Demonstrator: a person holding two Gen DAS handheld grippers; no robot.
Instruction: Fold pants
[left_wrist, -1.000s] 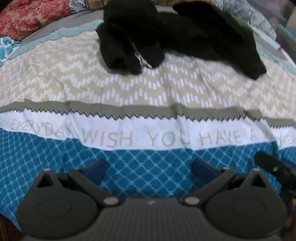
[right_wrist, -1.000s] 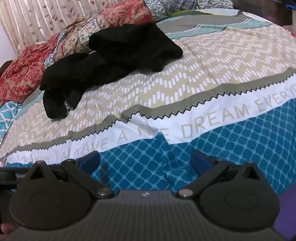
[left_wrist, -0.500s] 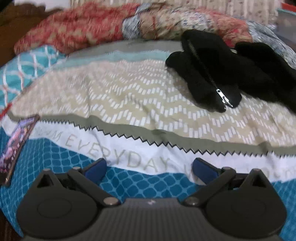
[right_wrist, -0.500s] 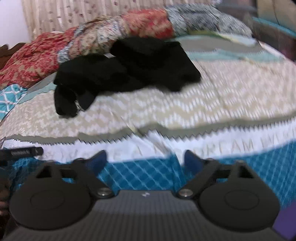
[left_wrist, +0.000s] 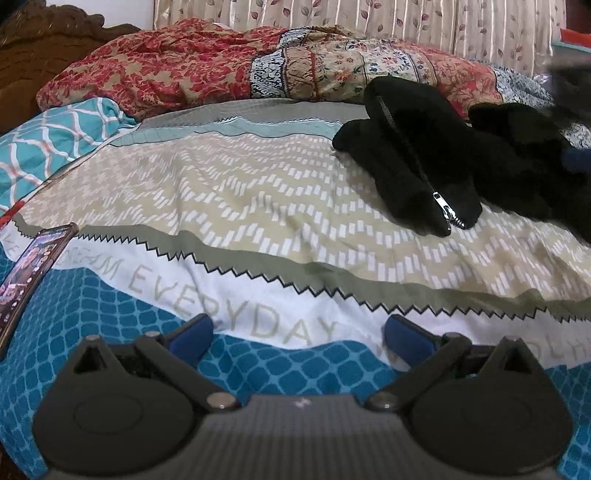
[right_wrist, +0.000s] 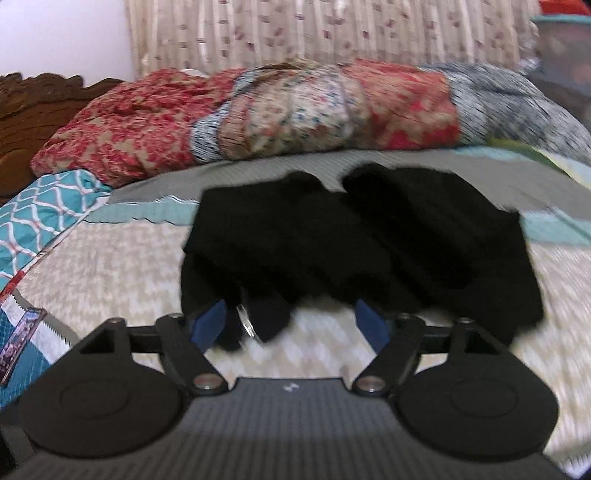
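Note:
The black pants (left_wrist: 443, 162) lie crumpled on the bed at the right of the left wrist view, with a silver zipper (left_wrist: 447, 212) showing on the near end. My left gripper (left_wrist: 297, 332) is open and empty, low over the blue patterned part of the bedspread, well short of the pants. In the right wrist view the pants (right_wrist: 369, 243) fill the middle. My right gripper (right_wrist: 291, 325) is open, with its blue fingers right at the near edge of the pants by the zipper (right_wrist: 245, 321). The view is blurred.
A phone (left_wrist: 26, 273) lies on the bedspread near the left edge, also in the right wrist view (right_wrist: 18, 338). A red patterned quilt (left_wrist: 221, 62) is heaped along the far side before a curtain. A teal pillow (left_wrist: 51, 140) sits at left.
Both grippers have swung and risen. The right gripper has moved forward across the bed up to the near edge of the pants. The left view has turned left, bringing the phone into sight.

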